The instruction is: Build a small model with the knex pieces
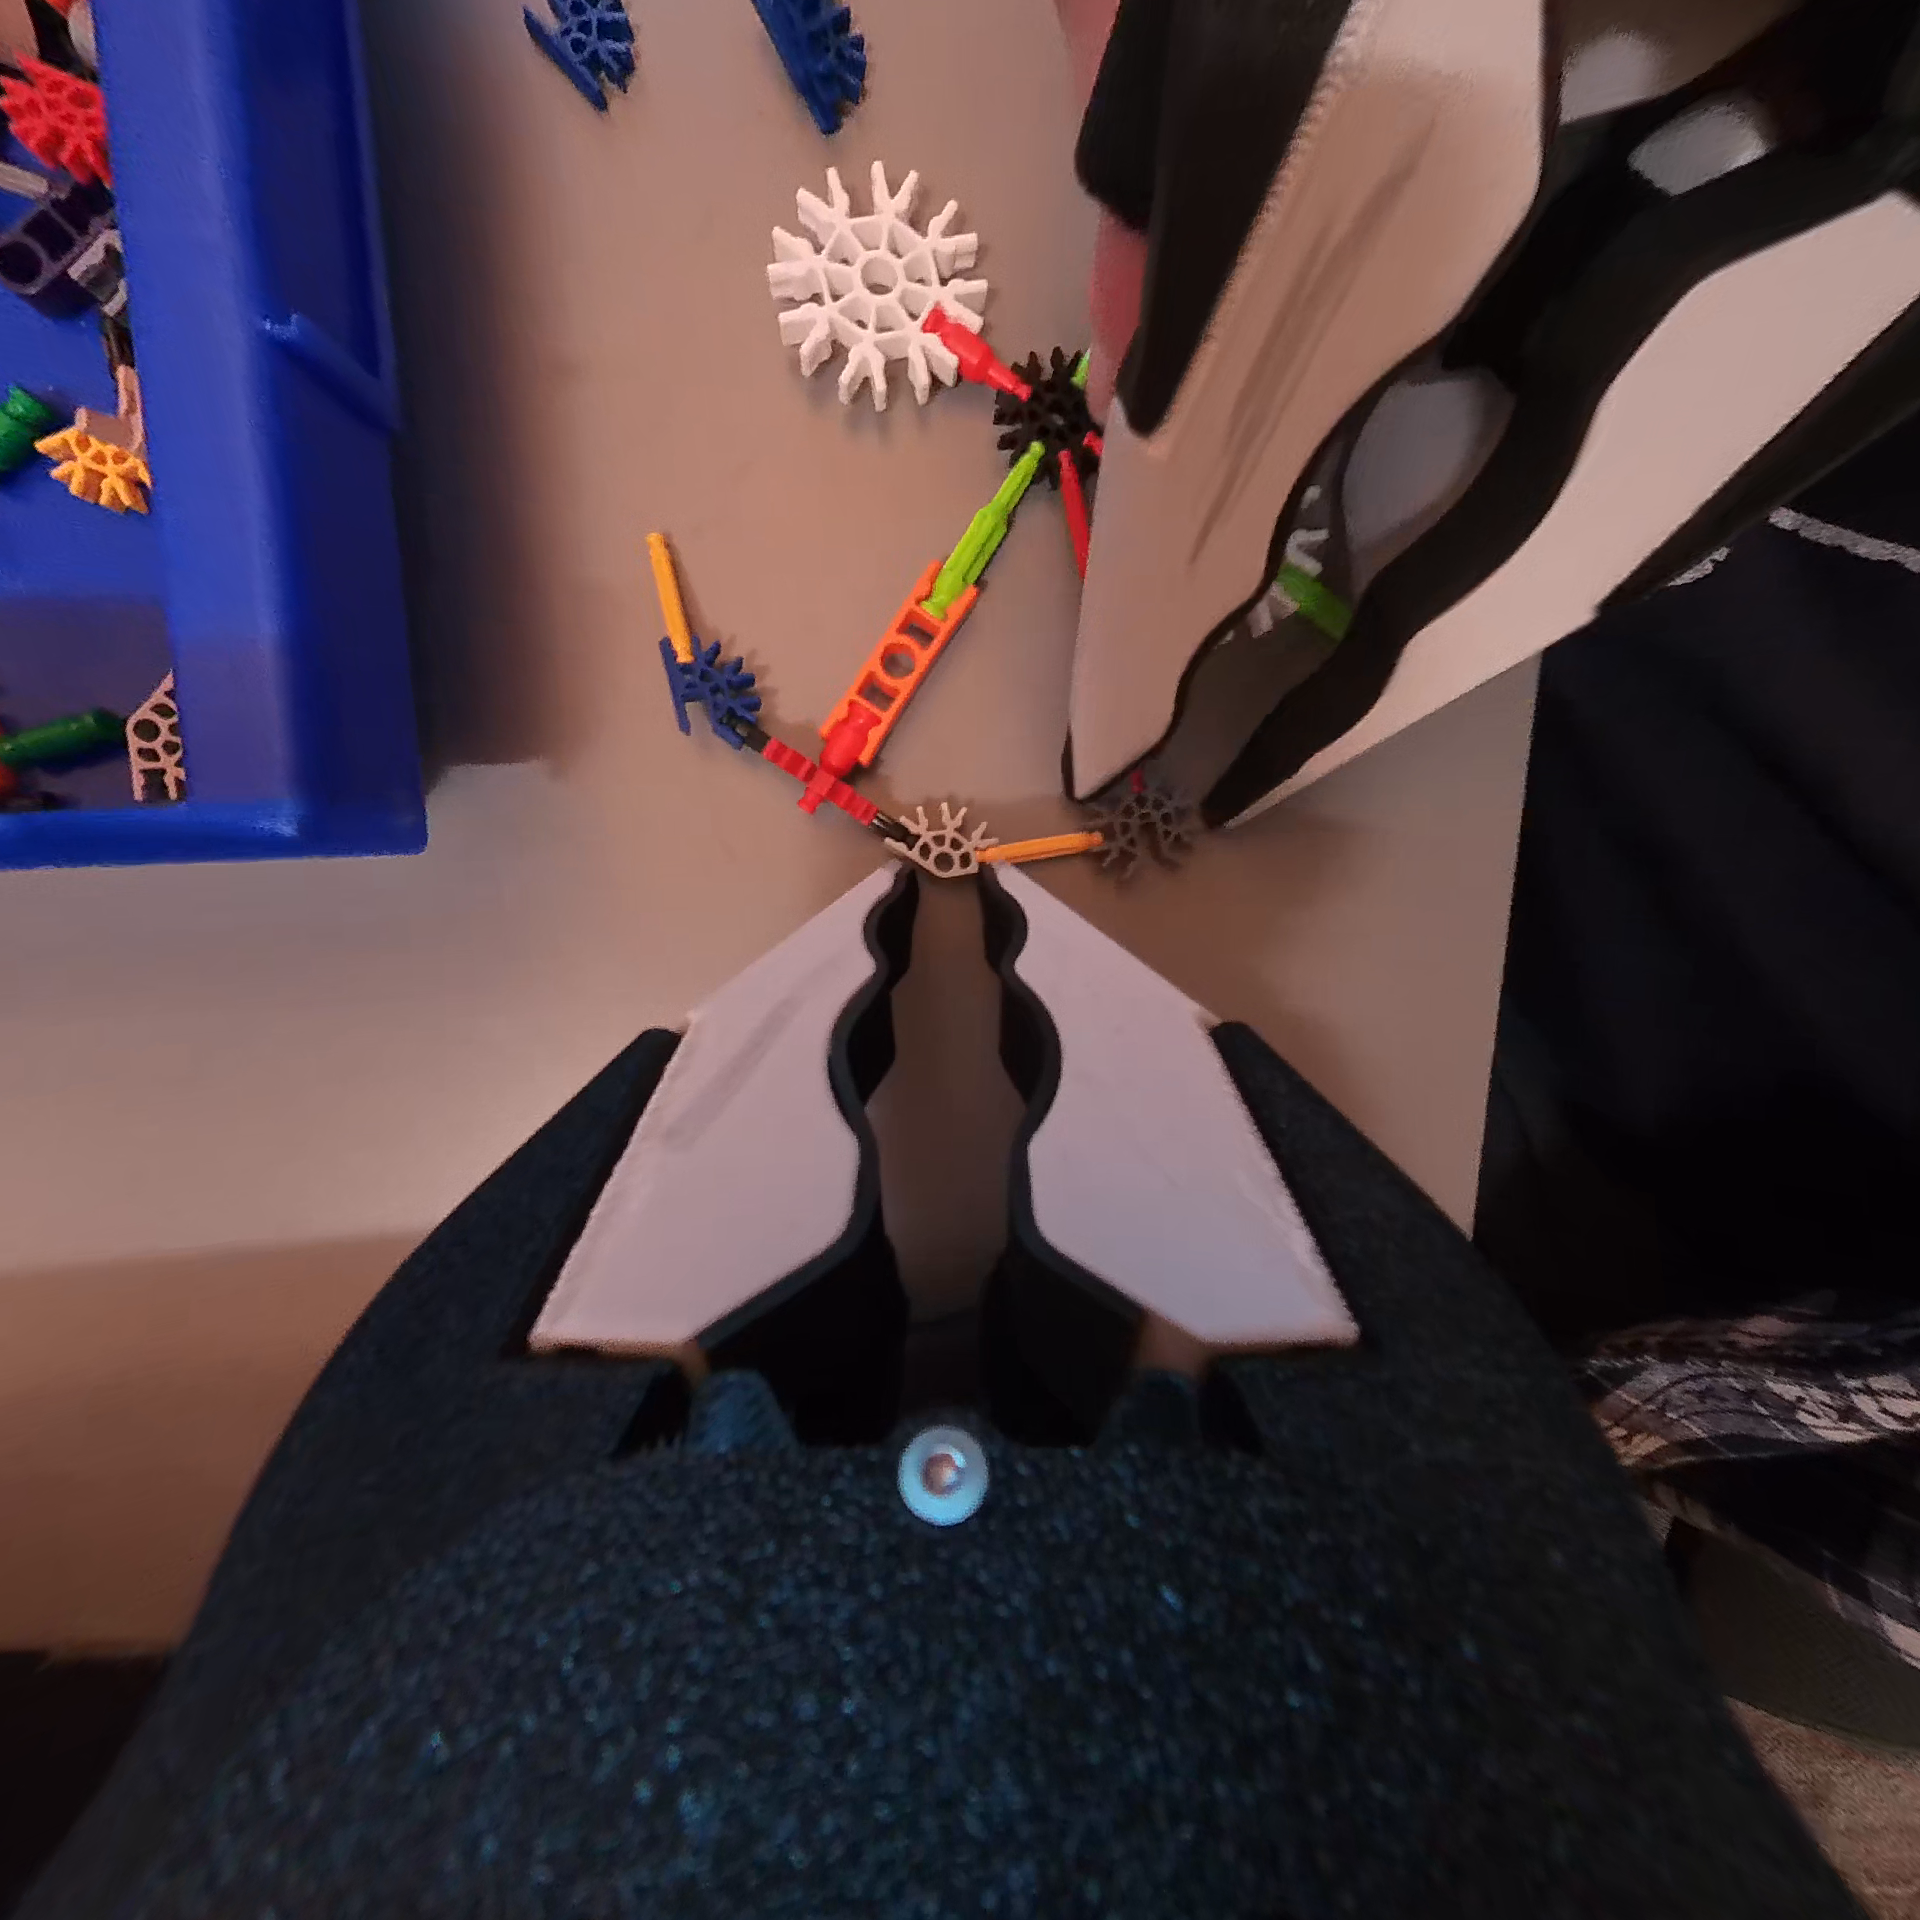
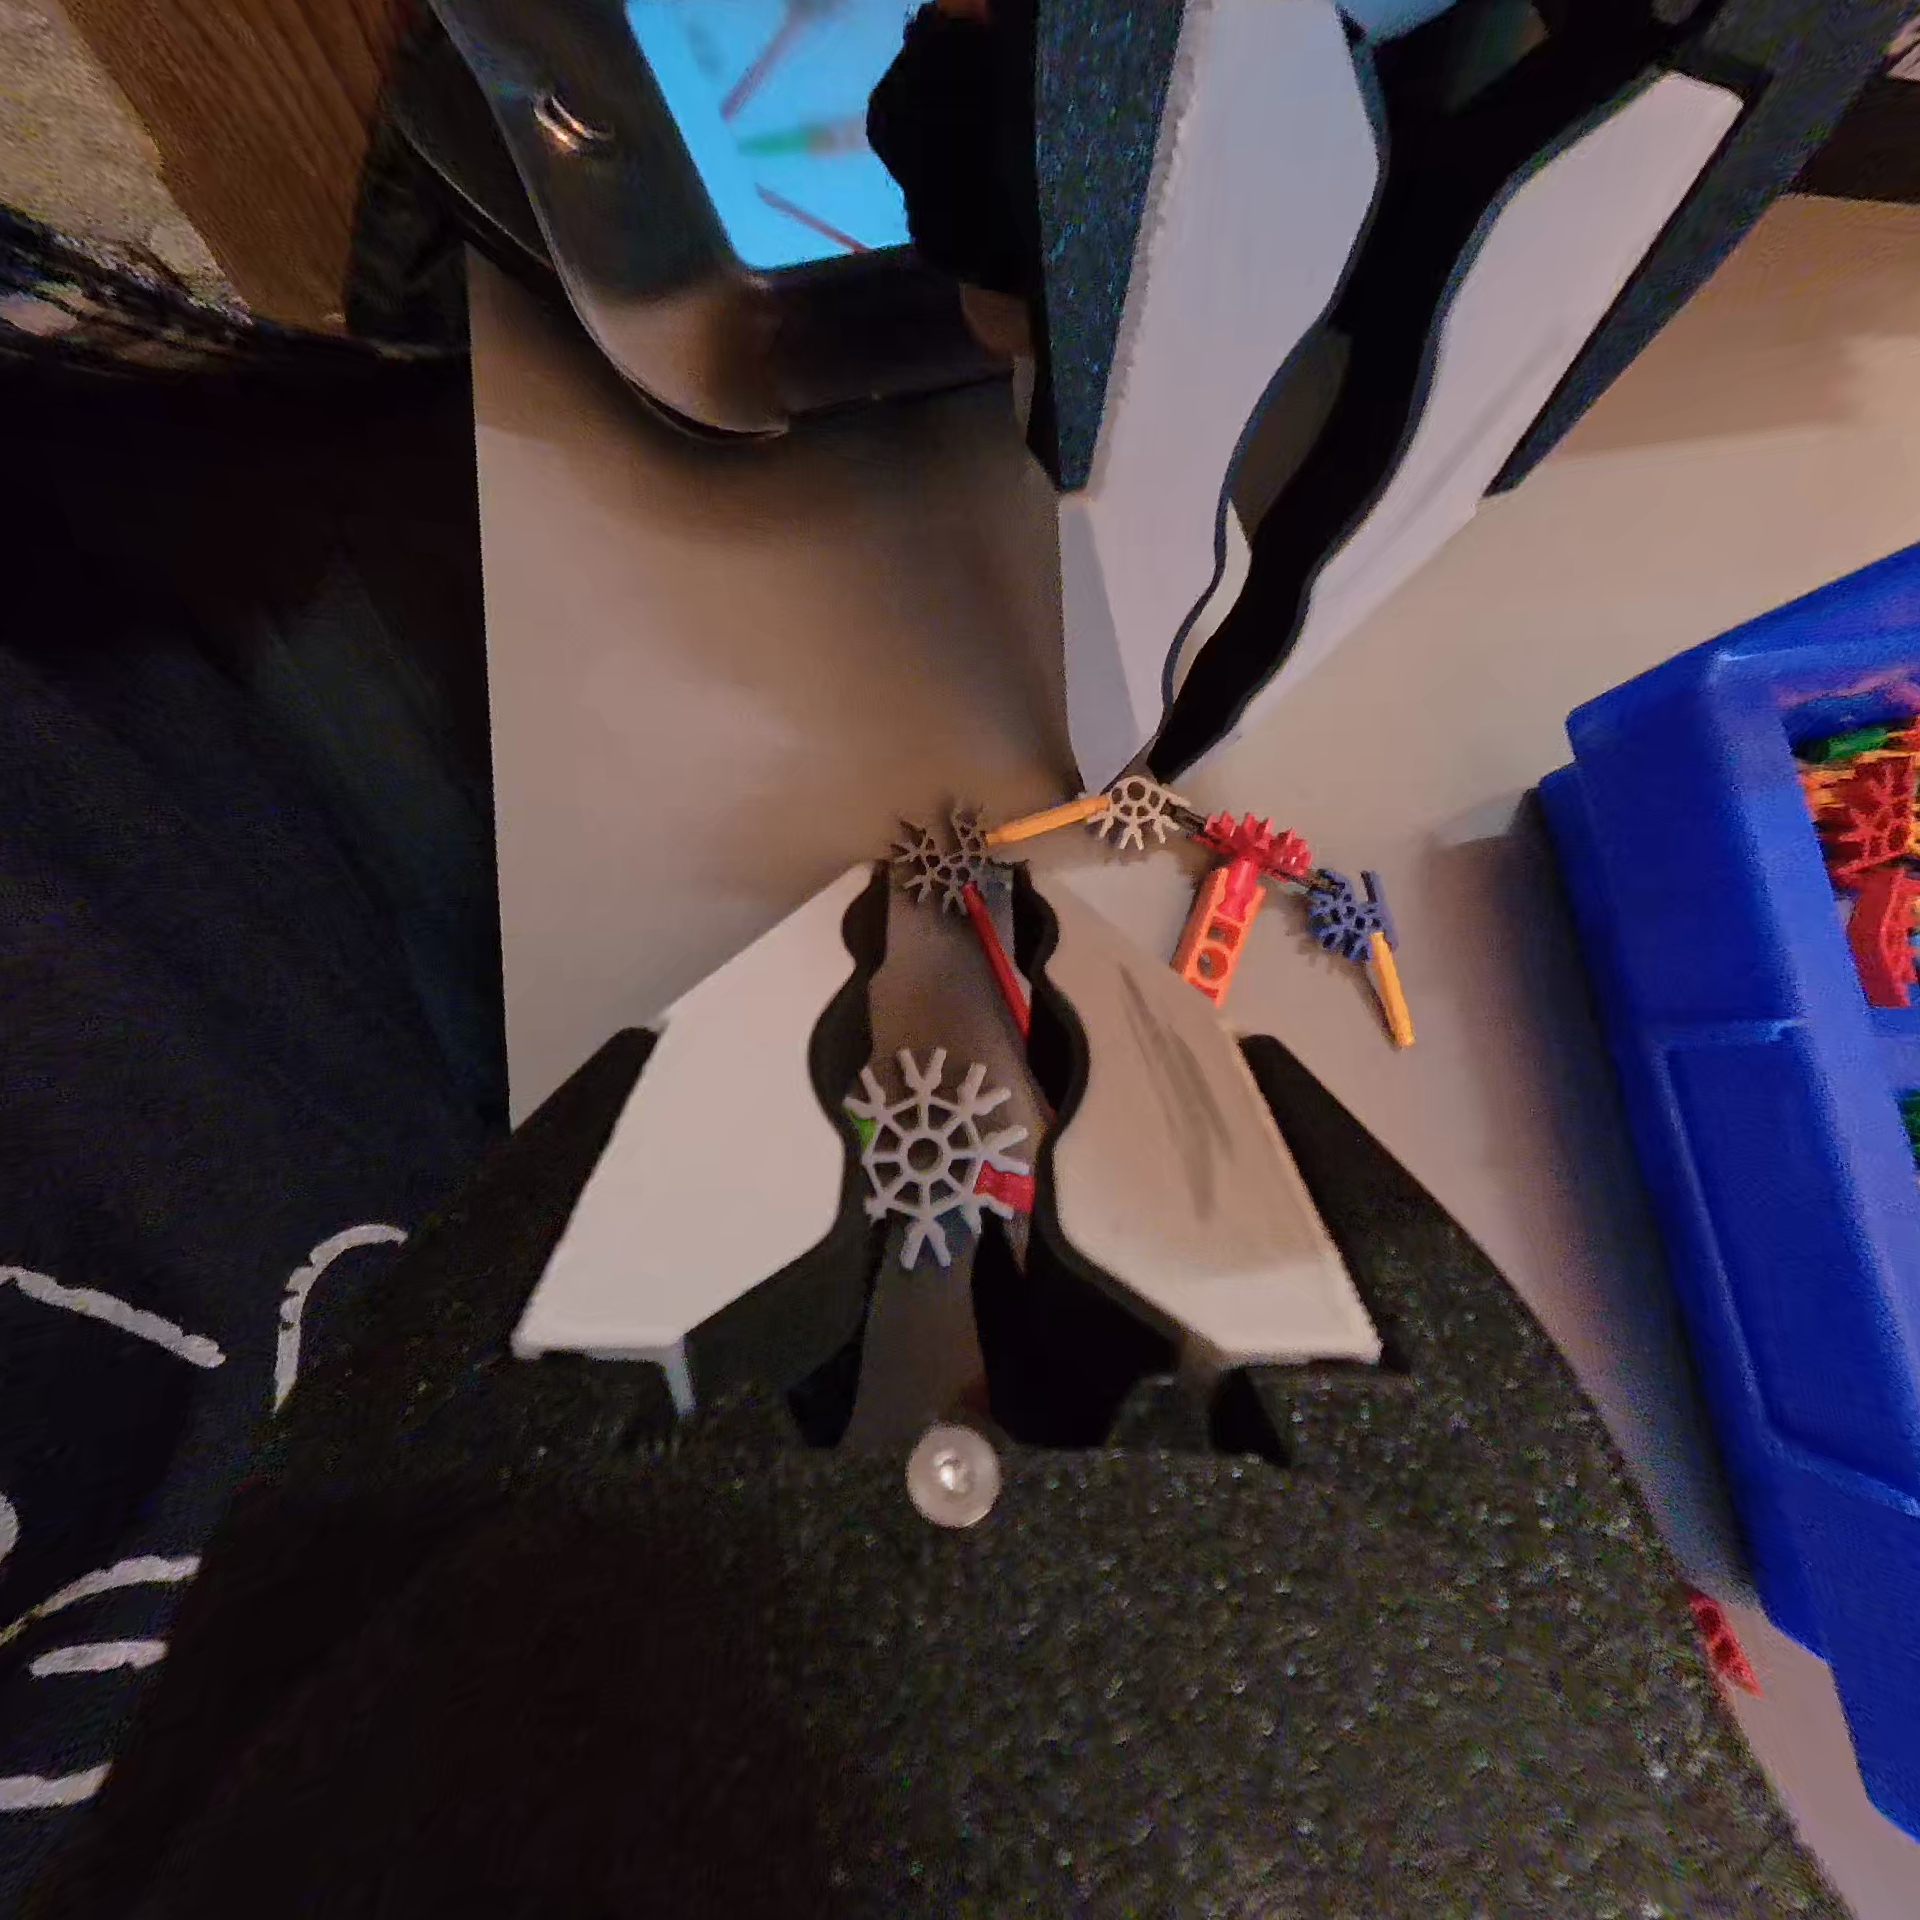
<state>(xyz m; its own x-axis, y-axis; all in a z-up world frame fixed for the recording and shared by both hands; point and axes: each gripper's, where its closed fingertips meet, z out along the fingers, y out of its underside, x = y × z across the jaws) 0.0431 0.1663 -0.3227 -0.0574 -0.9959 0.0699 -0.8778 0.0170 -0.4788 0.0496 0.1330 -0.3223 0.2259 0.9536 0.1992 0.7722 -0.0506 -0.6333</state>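
Between your left fingers: the left gripper (image 1: 948,878) is narrowed to a slim gap, its tips nipping the near edge of a small tan plastic half-round connector (image 1: 940,842). The hold looks shallow, right at the tips.

Between your right fingers: the right gripper (image 2: 956,873) is clenched tip-first on a dark grey plastic snowflake connector (image 2: 943,857).

Spanning both fingertip pairs: a short yellow-orange plastic rod (image 1: 1039,847) joins the two connectors, so the hands hold one linked piece. It sits low, at or just over the pale beige surface (image 1: 520,1039).

Beyond your left fingertips:
- a red toothed connector (image 1: 831,784)
- an orange ladder-shaped plastic link (image 1: 899,665)
- a blue snowflake connector (image 1: 712,691)
- a lime-green rod (image 1: 987,520) running to a black snowflake connector (image 1: 1044,410)

Under the throat of your right fingers: a large white plastic snowflake connector (image 2: 935,1153) lying flat, with a thin red rod (image 2: 997,961) passing above it.

Outboard of your left fingers: a blue plastic bin (image 1: 260,416) of loose pieces, well apart.

Edges and room: the surface ends just beside your right fingers, dark clothing past it. Bare surface lies behind your left fingers, toward the bin.
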